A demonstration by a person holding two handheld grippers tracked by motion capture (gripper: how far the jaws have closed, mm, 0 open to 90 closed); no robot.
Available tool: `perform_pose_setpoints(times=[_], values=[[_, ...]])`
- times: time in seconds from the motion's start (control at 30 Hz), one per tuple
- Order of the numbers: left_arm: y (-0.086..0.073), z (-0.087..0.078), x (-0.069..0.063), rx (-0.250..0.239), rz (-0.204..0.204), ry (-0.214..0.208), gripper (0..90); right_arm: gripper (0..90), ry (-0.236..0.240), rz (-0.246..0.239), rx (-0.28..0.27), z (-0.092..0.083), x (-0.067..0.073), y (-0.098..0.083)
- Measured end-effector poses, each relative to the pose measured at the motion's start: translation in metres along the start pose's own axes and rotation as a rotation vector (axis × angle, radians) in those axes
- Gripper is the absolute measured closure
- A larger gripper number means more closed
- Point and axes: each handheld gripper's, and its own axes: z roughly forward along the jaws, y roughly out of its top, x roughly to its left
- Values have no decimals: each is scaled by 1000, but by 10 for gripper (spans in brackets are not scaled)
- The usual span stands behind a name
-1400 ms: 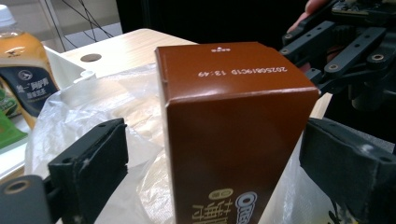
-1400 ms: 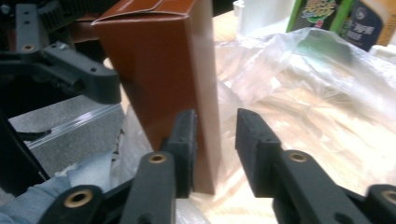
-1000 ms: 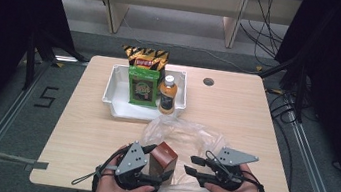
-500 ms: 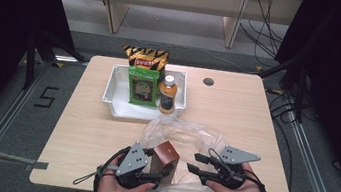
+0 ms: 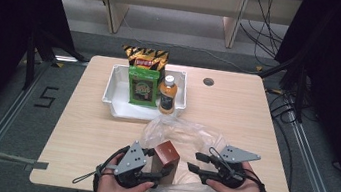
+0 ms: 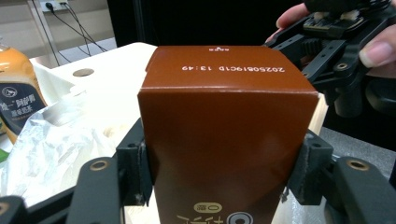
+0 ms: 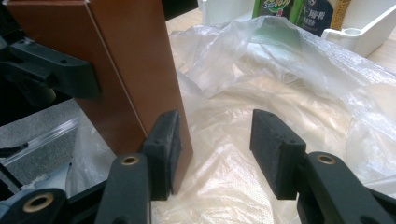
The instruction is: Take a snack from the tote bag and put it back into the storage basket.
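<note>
A tall brown carton (image 5: 167, 156) stands upright over the mouth of a clear plastic bag (image 5: 188, 134) at the table's near edge. My left gripper (image 5: 161, 164) has just been closing and is now shut on the carton (image 6: 224, 135), with a pad pressed on each side. My right gripper (image 5: 194, 161) sits just right of the carton and has just been opening. In the right gripper view its jaws (image 7: 215, 144) stand open over the bag (image 7: 280, 84) with nothing between them. The left pad (image 7: 163, 149) lies beside the carton's (image 7: 126, 70) corner.
A white tray (image 5: 115, 101) at mid-table holds a green box (image 5: 142, 86) and an orange drink bottle (image 5: 167, 94). A yellow-and-black snack bag (image 5: 146, 57) stands behind them. A round cable hole (image 5: 208, 81) is at the far right of the tabletop.
The left jaws have closed in on the brown carton. The right jaws stand a little wider. Both hands have stayed about where they were.
</note>
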Motion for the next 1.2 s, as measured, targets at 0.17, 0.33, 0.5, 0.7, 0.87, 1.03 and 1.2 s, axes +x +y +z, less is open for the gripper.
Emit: perform_pose_setpoints(times=[0.17,0.33,0.5,0.7,0.87,1.03,1.2], values=[[5,-3,1,-9,1,-7,375,518,-10,26,-11,-1,-1,0],[14,-5,5,-26,8,-12,375,507,-28,46,1,-1,-1,0],[25,-8,10,-41,9,-8,376,504,-40,67,1,-2,-2,-1],[33,-11,16,-60,-9,-3,377,492,-50,41,-8,-1,-9,-2],[37,-12,19,-76,-20,-11,378,491,-41,64,-41,-1,-9,-2],[43,-15,23,-78,-16,-3,379,488,-45,55,-50,-2,-12,-2],[53,-18,25,-88,-17,0,379,482,-45,47,-61,-2,-15,-3]])
